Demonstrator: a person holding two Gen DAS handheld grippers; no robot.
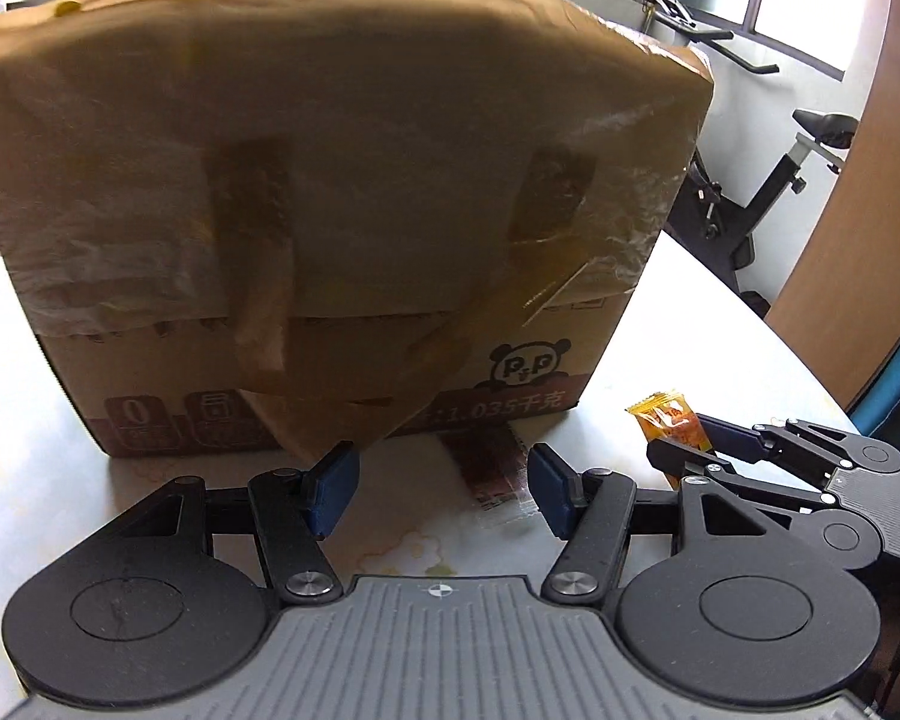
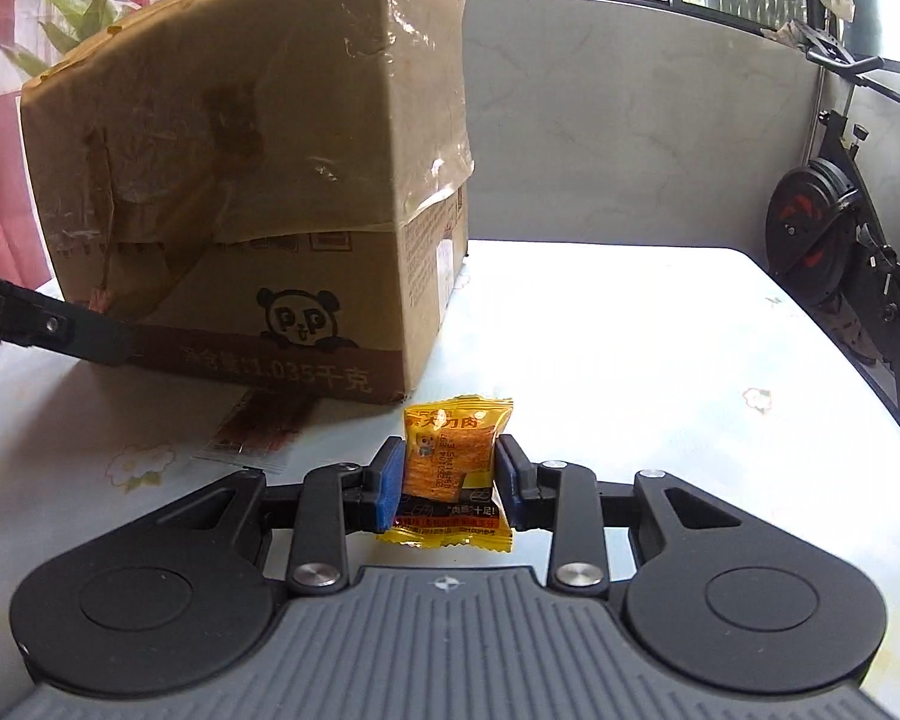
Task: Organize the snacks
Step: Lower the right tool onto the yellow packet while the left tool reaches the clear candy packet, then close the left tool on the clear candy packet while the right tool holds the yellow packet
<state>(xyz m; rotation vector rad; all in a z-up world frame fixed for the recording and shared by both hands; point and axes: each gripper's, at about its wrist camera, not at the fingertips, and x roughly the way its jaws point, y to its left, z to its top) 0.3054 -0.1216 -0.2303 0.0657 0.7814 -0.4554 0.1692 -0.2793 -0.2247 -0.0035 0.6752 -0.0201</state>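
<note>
While the yellow snack packet sits pinched between the blue pads of the right tool, low in the centre of the right wrist view, its long axis runs up the frame, sealed ends poking out above and below the pads, and it appears to be just off the tabletop. No earlier picture is given, so I say only that the grip looks firm at the packet's waist. The cardboard box stands up and to the left of the packet, close behind it, so the coming move, as I judge it, turns on lifting the packet up and leftward over the box's near wall; whether the top is open I cannot tell. A second, dark-red packet lies flat on the tabletop at the foot of the box, directly between the spread fingers of the left tool, which holds nothing; that hand is plainly the nearer one to it. Seen from the left wrist view, the right tool and the yellow packet's end show at lower right. The tabletop is pale with small flower prints; beyond it are windows and an exercise bike at the right.
</note>
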